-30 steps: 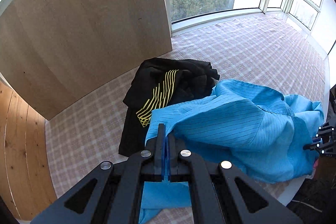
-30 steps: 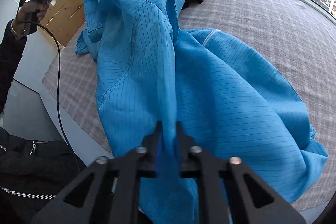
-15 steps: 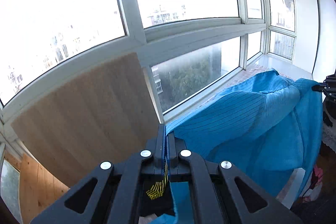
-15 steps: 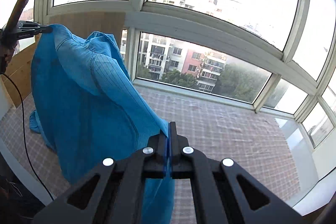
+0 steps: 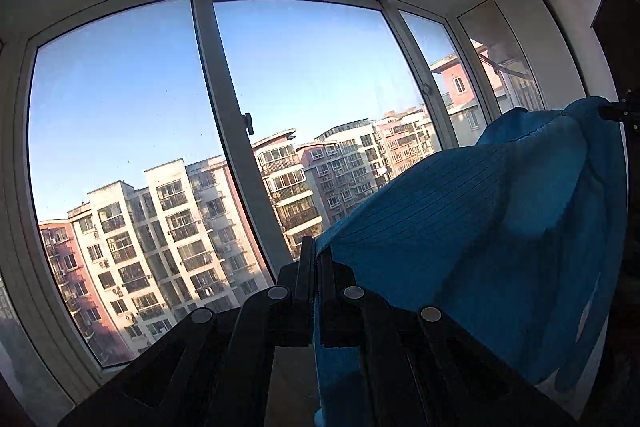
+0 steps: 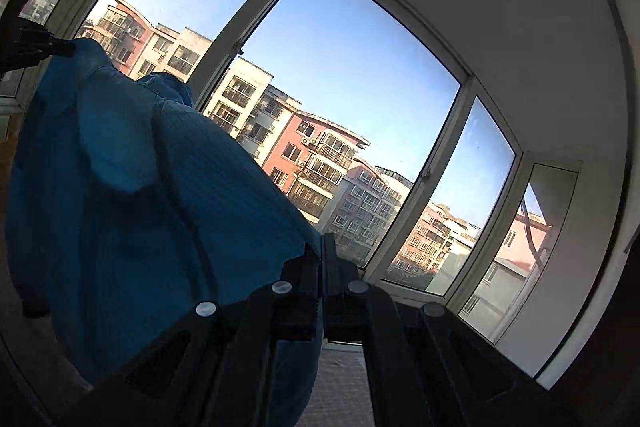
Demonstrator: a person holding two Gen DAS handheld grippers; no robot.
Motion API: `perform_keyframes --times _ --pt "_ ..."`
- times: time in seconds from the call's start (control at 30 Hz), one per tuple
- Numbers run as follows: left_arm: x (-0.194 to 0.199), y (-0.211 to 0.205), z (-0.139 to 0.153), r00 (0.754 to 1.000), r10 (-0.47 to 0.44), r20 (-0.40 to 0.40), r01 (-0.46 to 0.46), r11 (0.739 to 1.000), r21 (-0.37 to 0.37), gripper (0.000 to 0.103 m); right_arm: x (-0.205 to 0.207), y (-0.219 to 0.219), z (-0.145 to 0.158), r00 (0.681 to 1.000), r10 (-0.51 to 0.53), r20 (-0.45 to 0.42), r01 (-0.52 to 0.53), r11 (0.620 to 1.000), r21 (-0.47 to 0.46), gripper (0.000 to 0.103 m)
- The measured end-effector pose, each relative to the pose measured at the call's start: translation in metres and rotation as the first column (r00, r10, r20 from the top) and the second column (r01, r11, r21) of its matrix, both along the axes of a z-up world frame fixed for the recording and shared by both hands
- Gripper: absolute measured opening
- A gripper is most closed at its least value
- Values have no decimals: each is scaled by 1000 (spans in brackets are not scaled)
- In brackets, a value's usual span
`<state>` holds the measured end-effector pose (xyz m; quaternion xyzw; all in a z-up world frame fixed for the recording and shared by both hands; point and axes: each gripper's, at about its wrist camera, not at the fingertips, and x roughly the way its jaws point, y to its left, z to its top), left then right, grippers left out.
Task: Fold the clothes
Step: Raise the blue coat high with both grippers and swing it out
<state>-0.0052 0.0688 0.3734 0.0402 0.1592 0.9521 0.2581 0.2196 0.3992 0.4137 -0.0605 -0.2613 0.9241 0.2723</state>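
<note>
A blue pin-striped shirt (image 5: 480,227) hangs in the air, stretched between both grippers. My left gripper (image 5: 318,255) is shut on one edge of it, the cloth pinched between the fingers and draping off to the right. My right gripper (image 6: 322,251) is shut on the opposite edge, with the shirt (image 6: 140,187) hanging to its left. Each gripper shows in the other's view: the right one at the far right edge (image 5: 618,113), the left one at the upper left (image 6: 36,43). Both cameras tilt up toward the windows.
Large white-framed windows (image 5: 224,131) fill both views, with apartment blocks (image 6: 320,163) outside. A strip of the checked surface (image 6: 340,379) shows under the right gripper. The black garment and wooden board are out of view.
Both grippers have risen and tilted upward, lifting the blue shirt off the checked surface into the air. The black garment and wooden board have dropped out of sight.
</note>
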Motion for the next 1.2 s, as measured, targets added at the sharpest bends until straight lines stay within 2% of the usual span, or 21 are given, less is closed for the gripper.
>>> perform_keyframes --times 0.13,0.23,0.33,0.5,0.6,0.7,0.83,1.0,1.1,1.2 --pt "24 4 27 998 15 -62 -15 1000 5 1 29 -6 26 998 -1 -63 3 1000 29 0" --pt "27 12 40 999 2 -45 -1 1000 11 2 44 -1 40 996 -1 -87 3 1000 21 0" --pt "28 29 46 1000 6 -9 -6 1000 -5 2 42 11 41 998 -15 -60 16 1000 11 0" --pt "6 69 36 998 48 31 -46 997 -64 2 19 47 27 999 -33 4 33 999 -13 0" --pt "-29 106 13 994 70 85 -60 992 -113 2 -18 86 6 997 -45 62 48 998 -45 0" --pt "-86 155 -27 982 108 155 -78 979 -186 2 -67 139 -32 989 -51 142 66 993 -100 0" --pt "-178 229 -110 949 177 262 -98 952 -289 1 -146 219 -107 968 -32 249 84 976 -201 0" --pt "-280 314 -234 899 251 359 -93 910 -404 1 -243 310 -220 931 -20 365 140 941 -307 0" --pt "-324 354 -312 864 285 414 -81 892 -444 1 -293 355 -285 910 -19 414 182 916 -358 0" --pt "-361 383 -388 823 316 472 -52 869 -492 1 -337 389 -360 874 -19 486 235 891 -388 0"
